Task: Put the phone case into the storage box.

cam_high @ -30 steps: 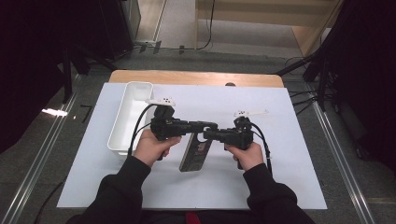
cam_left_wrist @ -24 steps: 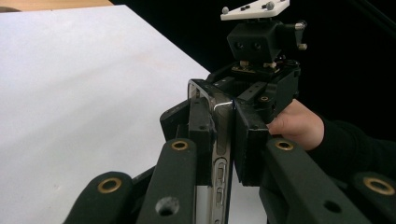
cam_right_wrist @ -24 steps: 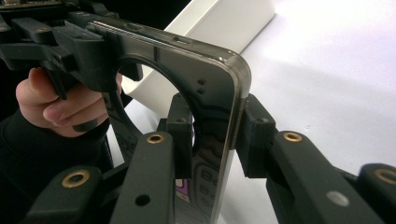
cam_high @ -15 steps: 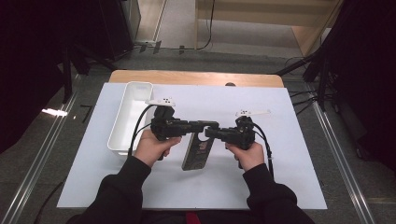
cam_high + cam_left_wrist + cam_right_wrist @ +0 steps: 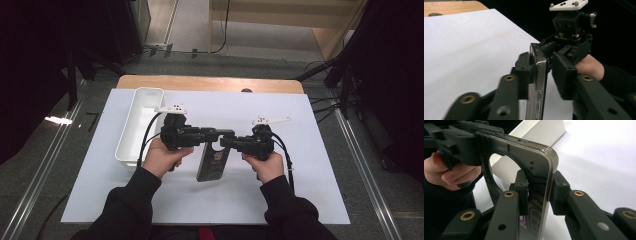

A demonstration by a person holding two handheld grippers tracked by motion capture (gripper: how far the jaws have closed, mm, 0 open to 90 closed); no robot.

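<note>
A dark, glossy phone case [image 5: 212,162] with a round cut-out is held tilted above the white mat, between two hand-held grippers. My right gripper [image 5: 540,191] is shut on its top end, with both pads pressed on the case [image 5: 524,152]. My left gripper [image 5: 544,75] faces it from the other side. Its jaws have just been opening: the case's edge [image 5: 537,57] still stands between them, and the right-hand pad [image 5: 562,75] is clear of it. In the high view the left gripper [image 5: 220,134] and the right gripper [image 5: 225,142] meet at the case's far end.
A long white tray [image 5: 145,107] lies at the left of the white mat [image 5: 300,175], close to the left hand. A wooden table edge [image 5: 210,82] runs behind the mat. Dark floor and metal rails surround the table.
Both hands and the case have kept their places. The left gripper's jaws look slightly wider apart than before.
</note>
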